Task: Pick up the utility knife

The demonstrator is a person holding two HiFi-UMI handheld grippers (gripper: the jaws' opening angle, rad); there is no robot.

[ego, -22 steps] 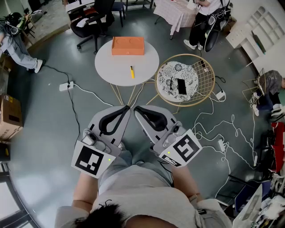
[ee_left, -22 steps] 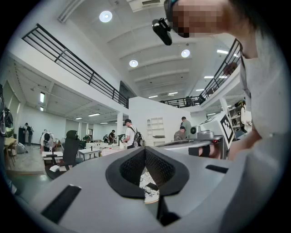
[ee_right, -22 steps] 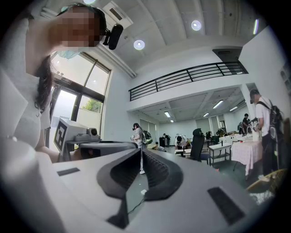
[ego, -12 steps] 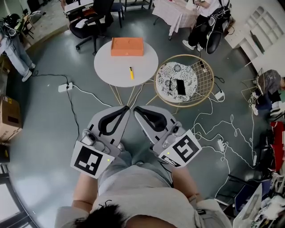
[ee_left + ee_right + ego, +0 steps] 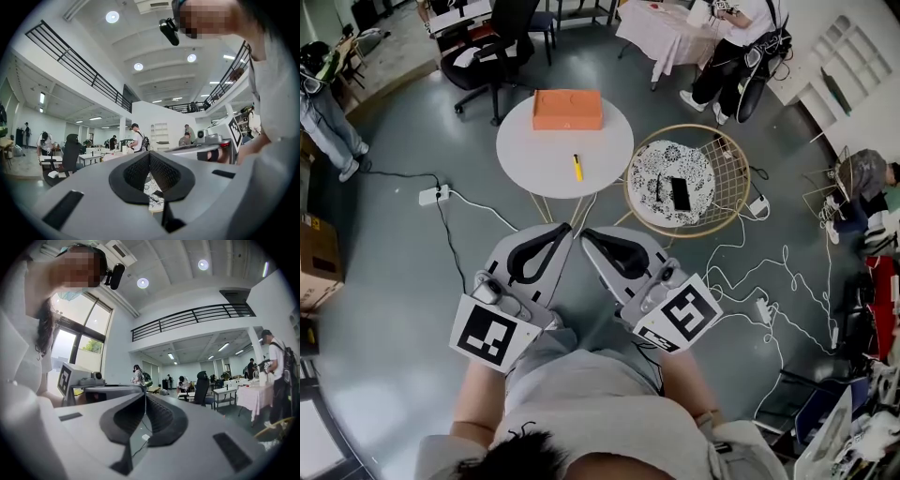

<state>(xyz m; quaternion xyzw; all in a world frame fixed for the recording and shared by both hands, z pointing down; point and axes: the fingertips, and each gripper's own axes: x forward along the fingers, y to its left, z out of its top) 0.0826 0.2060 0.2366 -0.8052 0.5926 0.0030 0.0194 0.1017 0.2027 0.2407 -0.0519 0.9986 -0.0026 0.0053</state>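
Observation:
The yellow utility knife (image 5: 577,167) lies on the round white table (image 5: 534,150), just in front of an orange box (image 5: 568,109). Both grippers are held low and close to my body, well short of the table, above the grey floor. My left gripper (image 5: 566,228) is shut with nothing in it; in the left gripper view (image 5: 150,153) its black pads meet at the tip. My right gripper (image 5: 587,232) is also shut and empty, its pads touching in the right gripper view (image 5: 144,394). The two tips nearly touch each other. Neither gripper view shows the knife.
A round wire basket table (image 5: 733,169) with a patterned cushion and a black phone (image 5: 681,194) stands right of the white table. White cables and a power strip (image 5: 430,195) trail over the floor. An office chair (image 5: 499,42) and seated people are beyond.
The table and knife have come slightly nearer in the head view. Both grippers keep the same pose and stay shut.

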